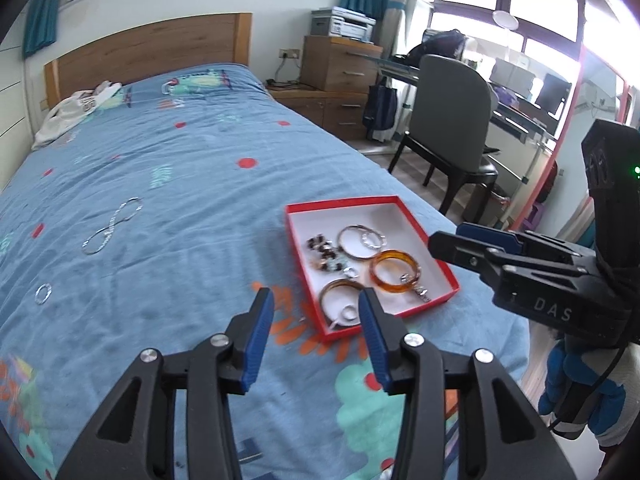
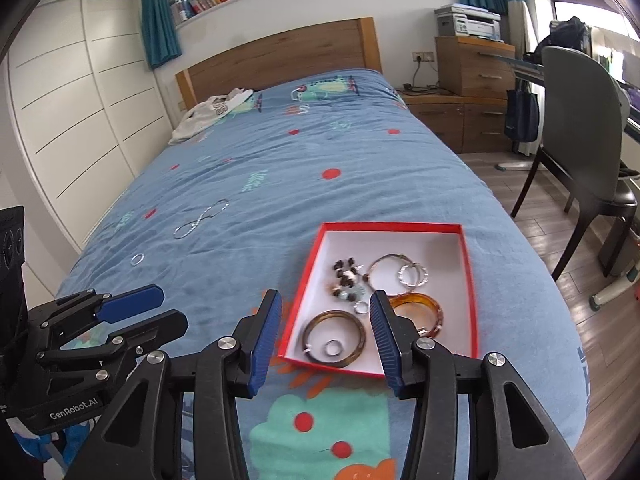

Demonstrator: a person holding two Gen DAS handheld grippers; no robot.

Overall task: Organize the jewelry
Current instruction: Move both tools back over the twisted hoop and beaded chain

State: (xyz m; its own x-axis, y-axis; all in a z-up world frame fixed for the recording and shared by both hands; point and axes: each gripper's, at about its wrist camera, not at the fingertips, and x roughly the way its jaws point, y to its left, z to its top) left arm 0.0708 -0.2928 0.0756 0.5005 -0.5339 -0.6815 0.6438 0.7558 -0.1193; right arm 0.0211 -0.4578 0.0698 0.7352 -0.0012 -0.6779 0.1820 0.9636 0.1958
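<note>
Left wrist view: left gripper [image 1: 316, 330] hangs over the blue patterned bedspread [image 1: 168, 184], jaws parted with nothing between the blue pads. Shallow red cardboard box with white floor [image 1: 390, 216] lies just ahead and to the right, near the bed's right edge. It holds an amber resin bangle [image 1: 394, 270], a dark brown bangle [image 1: 340, 300], a thin metal hoop bangle [image 1: 354, 242], a cluster of dark beads [image 1: 326, 254] and small silver rings. Right gripper [image 1: 444, 246] reaches in from the right beside the box; from this side I cannot tell its opening. Two pieces lie loose on the bed, well apart from the box: a silver figure-eight chain [image 1: 112, 226] and a small silver ring [image 1: 43, 293]. Judgement: hands are between pickups; next move calls for a reach left and forward to a loose piece, with a flat pinch on soft cloth. Right wrist view: right gripper [image 2: 326, 332] has its jaws apart, empty, with the box's [image 2: 470, 280] near left corner showing between them. Chain [image 2: 200, 220] and ring [image 2: 137, 259] lie to the left, nearer the left gripper [image 2: 160, 306]. Open bedspread [image 2: 360, 152] all around; the bed edge and wooden floor [image 2: 520, 208] drop away close on the right of the box.
</note>
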